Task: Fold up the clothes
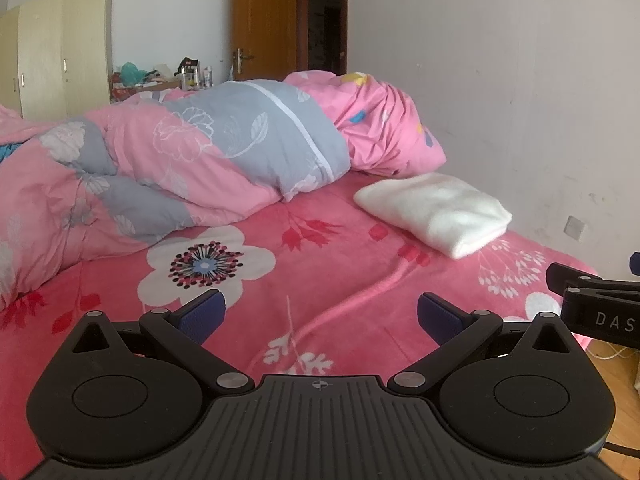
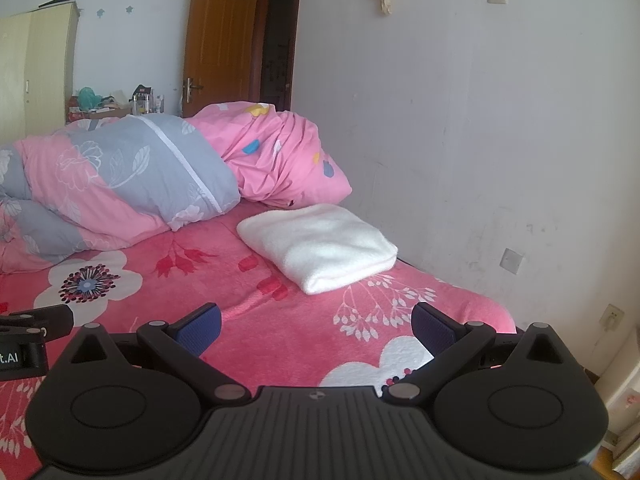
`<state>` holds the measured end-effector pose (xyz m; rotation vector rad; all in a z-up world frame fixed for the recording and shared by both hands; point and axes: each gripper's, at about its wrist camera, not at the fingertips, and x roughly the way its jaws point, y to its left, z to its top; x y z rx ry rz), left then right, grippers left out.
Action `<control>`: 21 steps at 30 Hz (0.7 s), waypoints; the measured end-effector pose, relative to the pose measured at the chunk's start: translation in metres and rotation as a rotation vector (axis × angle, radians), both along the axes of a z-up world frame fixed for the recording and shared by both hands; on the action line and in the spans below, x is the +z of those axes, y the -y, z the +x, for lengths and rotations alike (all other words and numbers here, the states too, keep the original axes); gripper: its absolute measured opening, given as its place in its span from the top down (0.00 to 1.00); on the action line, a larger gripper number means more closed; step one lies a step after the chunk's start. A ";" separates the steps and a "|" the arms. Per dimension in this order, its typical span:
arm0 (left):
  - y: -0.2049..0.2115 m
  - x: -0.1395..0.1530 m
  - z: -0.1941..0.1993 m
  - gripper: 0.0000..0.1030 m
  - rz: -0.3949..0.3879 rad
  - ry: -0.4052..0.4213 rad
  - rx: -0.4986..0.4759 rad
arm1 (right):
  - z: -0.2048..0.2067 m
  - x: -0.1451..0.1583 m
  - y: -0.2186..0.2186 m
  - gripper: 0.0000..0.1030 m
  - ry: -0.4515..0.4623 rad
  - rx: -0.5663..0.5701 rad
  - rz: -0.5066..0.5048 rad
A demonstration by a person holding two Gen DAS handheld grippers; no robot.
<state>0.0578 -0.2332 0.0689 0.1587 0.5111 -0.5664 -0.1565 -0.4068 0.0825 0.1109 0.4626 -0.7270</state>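
left tongs [image 1: 321,317] are spread wide w/ nothing between the blue pads [image 1: 202,314], hovering just above the pink fleece bed cover w/ big white flowers [image 1: 328,264]. right tongs [image 2: 316,321] same: pads far apart, empty, low over the bed cover [image 2: 224,276].

the folded white fluffy towel-like cloth [image 1: 434,212] lies flat on the bed, ahead of the left tongs & off to their right, well apart from them. from the right tongs it sits almost straight ahead [image 2: 318,246], a bit nearer but not touching. it's a neat rectangular stack, folded edge facing the tongs, close to the white wall [image 1: 500,80].

beyond the cloth, a crumpled pink pillow w/ small coloured shapes [image 1: 384,128] rests at the wall side, its corner just beside the cloth's far edge. left of that, ahead of both tongs, a bunched pink & grey floral duvet [image 1: 168,160] is piled across the bed.

far behind: brown wooden door [image 1: 264,20] standing ajar, cream wardrobe [image 1: 60,52] far left, a cluttered surface w/ bottles & bits between them, too small to make out.

each tool's black body shows at the other view's edge: right one at the left view's right side, left one at the right view's left side, so the two sit side by side.
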 end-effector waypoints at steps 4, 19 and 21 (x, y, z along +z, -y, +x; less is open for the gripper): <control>0.001 0.000 0.000 0.00 -0.001 -0.002 -0.002 | -0.001 -0.001 0.001 0.00 -0.001 -0.004 0.002; 0.001 -0.001 -0.002 0.00 0.001 -0.002 0.000 | -0.003 -0.002 0.001 0.00 -0.002 -0.005 0.002; 0.001 0.000 -0.001 0.00 0.000 -0.002 0.001 | -0.003 -0.002 0.001 0.00 -0.002 -0.005 0.002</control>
